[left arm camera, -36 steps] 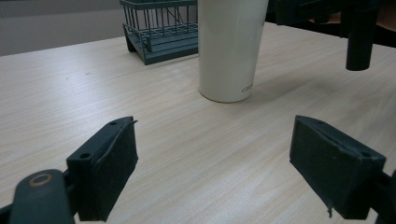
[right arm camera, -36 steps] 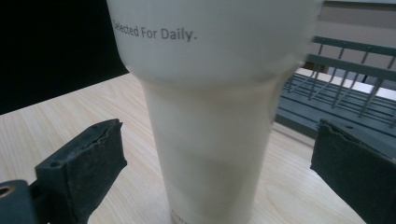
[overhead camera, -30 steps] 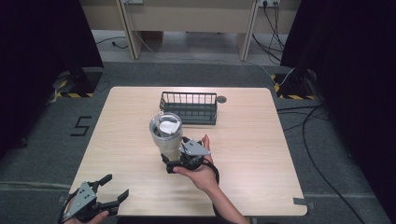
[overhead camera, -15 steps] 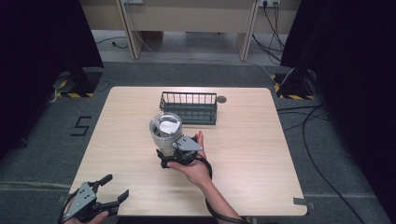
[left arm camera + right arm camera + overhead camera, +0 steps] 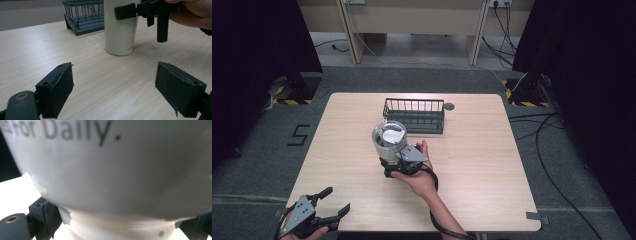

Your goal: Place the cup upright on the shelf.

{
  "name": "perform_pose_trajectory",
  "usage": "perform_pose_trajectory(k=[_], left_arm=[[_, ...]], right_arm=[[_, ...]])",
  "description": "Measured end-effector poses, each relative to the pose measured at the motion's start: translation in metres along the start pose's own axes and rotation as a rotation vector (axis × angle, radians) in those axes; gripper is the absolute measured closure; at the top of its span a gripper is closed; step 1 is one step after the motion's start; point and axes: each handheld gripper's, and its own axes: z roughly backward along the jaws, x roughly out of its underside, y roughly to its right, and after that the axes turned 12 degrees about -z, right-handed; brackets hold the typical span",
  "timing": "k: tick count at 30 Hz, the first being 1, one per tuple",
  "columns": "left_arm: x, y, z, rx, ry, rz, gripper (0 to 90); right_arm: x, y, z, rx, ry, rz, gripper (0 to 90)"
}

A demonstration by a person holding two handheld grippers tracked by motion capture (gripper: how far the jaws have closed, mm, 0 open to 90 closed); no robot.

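Here, at a pale wooden table [image 5: 472, 165], the right gripper [image 5: 393, 161] is clamped on a tall white cup with a clear domed lid [image 5: 390, 141], its two black jaws pressed to opposite sides of the cup's wall. The left gripper view shows the cup [image 5: 120, 30] standing upright with its base on the tabletop, one black jaw of the far gripper flat against its side near the top. In the right gripper view the cup's white wall [image 5: 107, 170] sits hard up against the lens, dark printed lettering running across it.

The cup stands near the middle of the table, just in front of a dark wire basket rack [image 5: 414, 116], close to it but apart. A small dark round disc [image 5: 449, 106] lies on the table beside the rack's right end.

The left gripper [image 5: 328, 210] rests at the table's near left edge, well apart from the cup, its jaws spread wide with nothing between them.

By the look of it, the grasp is secured and the cup has yet to leave the table. If the rack is where it is bound, the lift, the short carry forward and the release all remain. The rack appears to hold nothing so far.
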Motion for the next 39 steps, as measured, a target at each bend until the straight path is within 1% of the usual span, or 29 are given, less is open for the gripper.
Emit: perform_pose_trajectory(k=[9, 14, 27, 29, 39], left_arm=[[0.000, 0.000, 0.000, 0.003, 0.002, 0.002, 14.4], [0.000, 0.000, 0.000, 0.002, 0.002, 0.003, 14.4], [0.000, 0.000, 0.000, 0.003, 0.003, 0.004, 14.4], [0.000, 0.000, 0.000, 0.003, 0.004, 0.005, 14.4], [0.000, 0.000, 0.000, 0.004, 0.006, 0.007, 14.4]], right_arm=[[-0.001, -0.001, 0.001, 0.001, -0.002, 0.004, 9.8], [-0.001, -0.002, 0.001, 0.012, 0.000, 0.000, 9.7], [-0.003, -0.003, 0.001, -0.001, -0.004, -0.019, 9.8], [-0.005, -0.004, 0.001, -0.001, 0.000, -0.027, 9.8], [-0.016, 0.000, 0.005, 0.008, 0.021, -0.034, 9.8]])
